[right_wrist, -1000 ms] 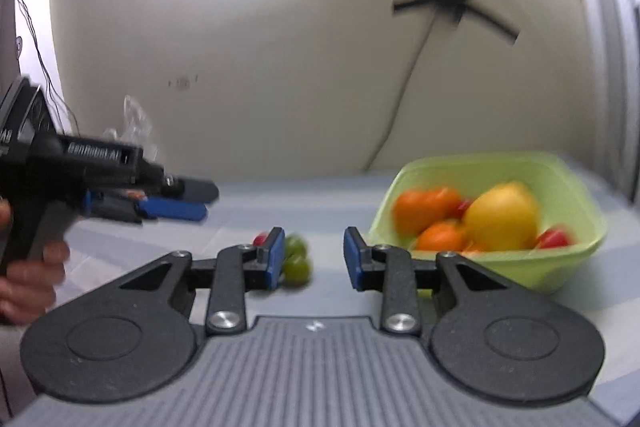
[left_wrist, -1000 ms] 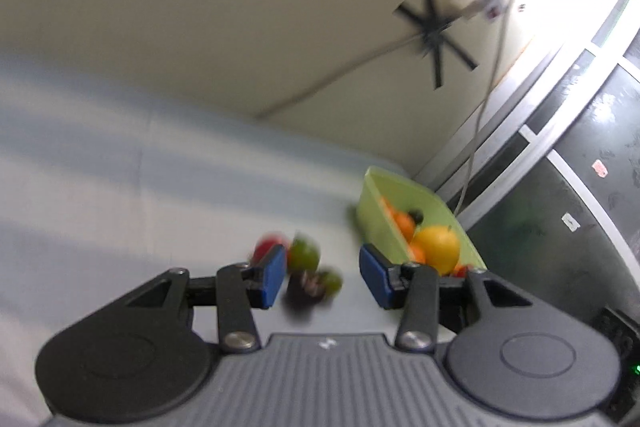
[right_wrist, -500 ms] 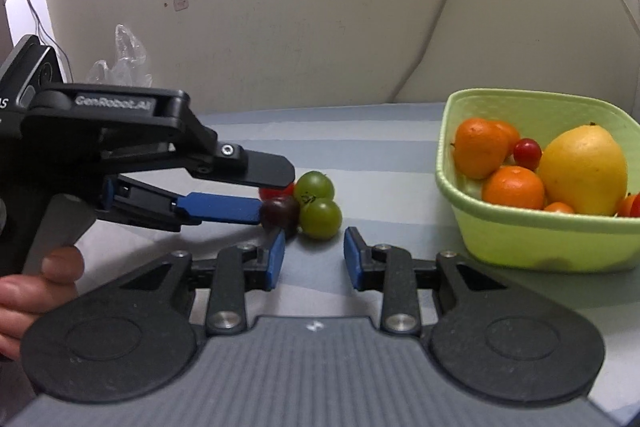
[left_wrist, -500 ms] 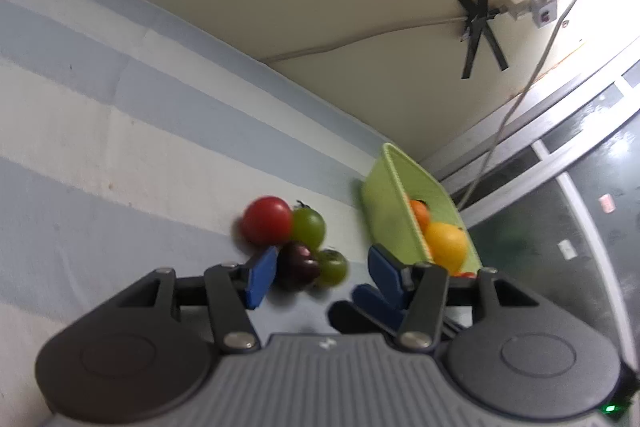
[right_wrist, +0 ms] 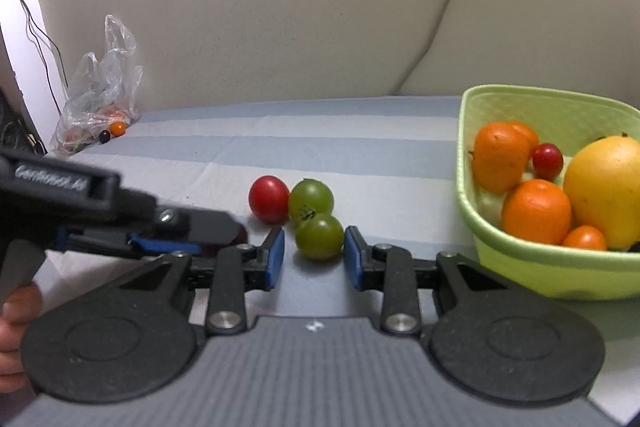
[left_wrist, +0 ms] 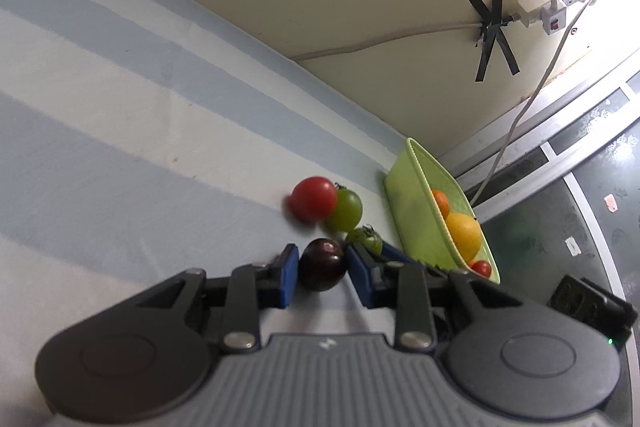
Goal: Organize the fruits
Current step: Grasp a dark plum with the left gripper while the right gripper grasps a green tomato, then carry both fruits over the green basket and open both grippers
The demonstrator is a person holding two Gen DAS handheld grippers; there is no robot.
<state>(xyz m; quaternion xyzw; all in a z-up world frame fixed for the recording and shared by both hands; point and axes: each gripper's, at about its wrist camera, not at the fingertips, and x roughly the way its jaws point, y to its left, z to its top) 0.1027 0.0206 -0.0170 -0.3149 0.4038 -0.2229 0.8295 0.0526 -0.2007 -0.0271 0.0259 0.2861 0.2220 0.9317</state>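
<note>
A dark purple tomato (left_wrist: 322, 263) sits between the blue pads of my left gripper (left_wrist: 322, 273), which is shut on it just above the striped cloth. Beyond it lie a red tomato (left_wrist: 313, 202) and two green tomatoes (left_wrist: 346, 210) (left_wrist: 366, 238). In the right wrist view the near green tomato (right_wrist: 319, 237) lies between the open pads of my right gripper (right_wrist: 314, 257), untouched. The far green tomato (right_wrist: 311, 197) and the red tomato (right_wrist: 269, 199) lie behind it. My left gripper (right_wrist: 188, 241) enters from the left there; its tomato is hidden. The green basket (right_wrist: 520, 267) holds oranges and a yellow fruit.
A crumpled plastic bag (right_wrist: 100, 87) with small fruits beside it lies at the table's far left against the wall. The basket (left_wrist: 416, 203) stands at the table's right end near a window frame. A cable runs along the wall (left_wrist: 380, 41).
My left gripper moved in and closed on the dark purple tomato, pulling it away from the cluster. My right gripper advanced until the near green tomato lies between its pads.
</note>
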